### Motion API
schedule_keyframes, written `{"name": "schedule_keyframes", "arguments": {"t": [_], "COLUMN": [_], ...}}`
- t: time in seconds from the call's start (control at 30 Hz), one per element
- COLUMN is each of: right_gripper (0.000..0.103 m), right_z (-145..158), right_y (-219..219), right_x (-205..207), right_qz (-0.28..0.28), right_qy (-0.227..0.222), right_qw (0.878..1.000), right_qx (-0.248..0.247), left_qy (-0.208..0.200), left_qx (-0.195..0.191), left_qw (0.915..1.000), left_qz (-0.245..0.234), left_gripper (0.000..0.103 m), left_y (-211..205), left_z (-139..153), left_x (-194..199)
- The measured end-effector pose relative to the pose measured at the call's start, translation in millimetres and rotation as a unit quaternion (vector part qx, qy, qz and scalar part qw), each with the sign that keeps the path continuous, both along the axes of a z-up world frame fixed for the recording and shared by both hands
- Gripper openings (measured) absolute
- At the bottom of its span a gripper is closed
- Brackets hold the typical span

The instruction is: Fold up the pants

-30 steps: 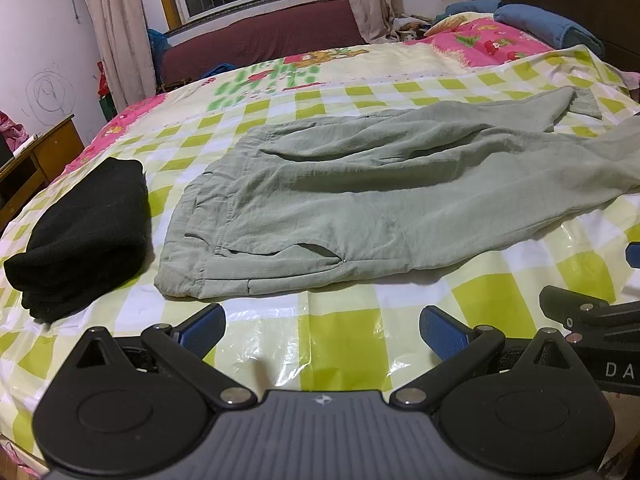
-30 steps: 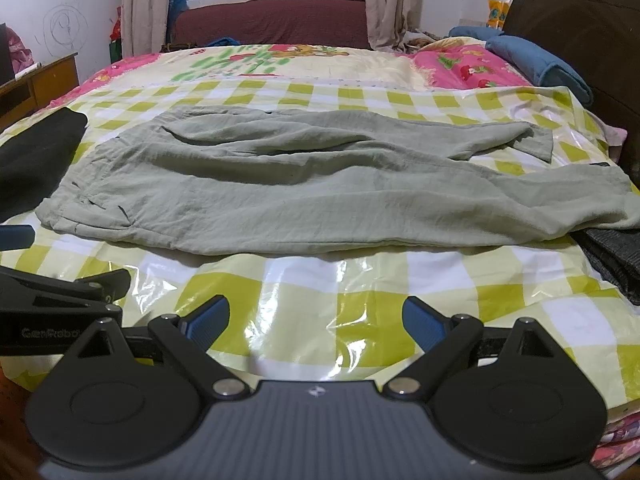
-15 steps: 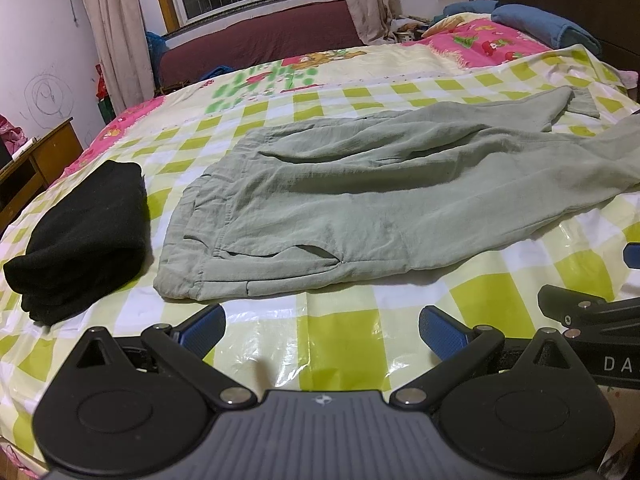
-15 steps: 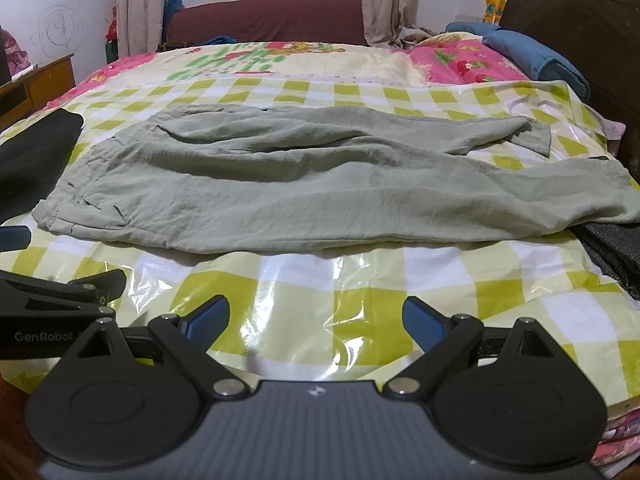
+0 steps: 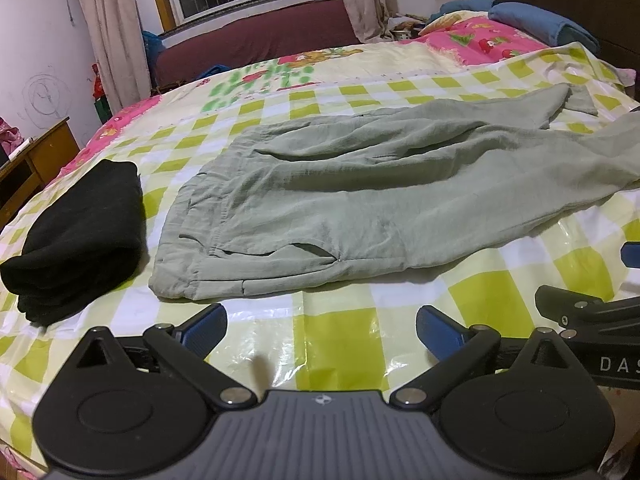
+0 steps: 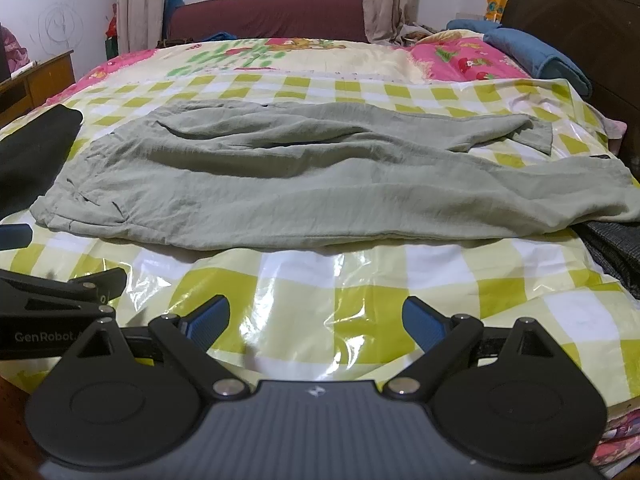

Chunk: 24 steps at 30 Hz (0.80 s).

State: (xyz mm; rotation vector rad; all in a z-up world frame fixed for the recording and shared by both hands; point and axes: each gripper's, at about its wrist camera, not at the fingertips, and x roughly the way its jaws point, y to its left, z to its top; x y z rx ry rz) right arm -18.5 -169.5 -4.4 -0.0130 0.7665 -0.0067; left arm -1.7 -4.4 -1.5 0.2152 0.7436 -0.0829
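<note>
Grey-green pants (image 5: 360, 200) lie spread flat across the checked bed cover, waistband to the left, legs running right; they also show in the right wrist view (image 6: 320, 184). My left gripper (image 5: 322, 326) is open and empty, just short of the waistband's near corner. My right gripper (image 6: 316, 318) is open and empty, above the bare cover in front of the near leg. Each gripper shows at the edge of the other's view.
A folded black garment (image 5: 80, 232) lies left of the pants. A dark grey garment (image 6: 616, 252) lies at the right edge. Blue rolled bedding (image 6: 536, 56) and a dark headboard (image 6: 580, 20) are at the far right. A wooden cabinet (image 5: 36, 164) stands left of the bed.
Both grippers have drifted slightly forward toward the pants. Both stay open; the pants have not moved.
</note>
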Motion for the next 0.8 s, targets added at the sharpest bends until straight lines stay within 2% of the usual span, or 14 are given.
{"name": "schedule_keyframes", "arguments": {"t": [0.13, 0.27, 0.47, 0.53, 0.67, 0.8], "right_gripper": [0.091, 0.09, 0.09, 0.09, 0.089, 0.085], "right_z": [1, 9, 13, 12, 8, 1], "right_y": [3, 10, 37, 49, 75, 101], "right_x": [1, 1, 13, 22, 43, 59], "right_qz": [0.007, 0.032, 0.107, 0.134, 0.198, 0.259], "right_qy": [-0.002, -0.025, -0.055, -0.055, -0.048, -0.039], "right_qw": [1.0, 0.999, 0.992, 0.988, 0.978, 0.963], "right_qx": [-0.004, -0.013, -0.04, -0.045, -0.05, -0.069], "left_qy": [-0.002, -0.012, -0.054, -0.048, -0.022, 0.008], "left_qx": [-0.003, -0.008, 0.043, 0.056, 0.048, 0.056], "left_qw": [1.0, 0.9999, 0.9974, 0.9969, 0.9983, 0.9984], "left_qz": [0.001, 0.001, 0.018, 0.026, 0.026, -0.011], "left_gripper": [0.103, 0.103, 0.103, 0.103, 0.103, 0.103], "left_y": [1, 9, 44, 61, 84, 85], "left_z": [0, 5, 11, 9, 0, -16], "left_x": [0, 2, 11, 22, 51, 72]}}
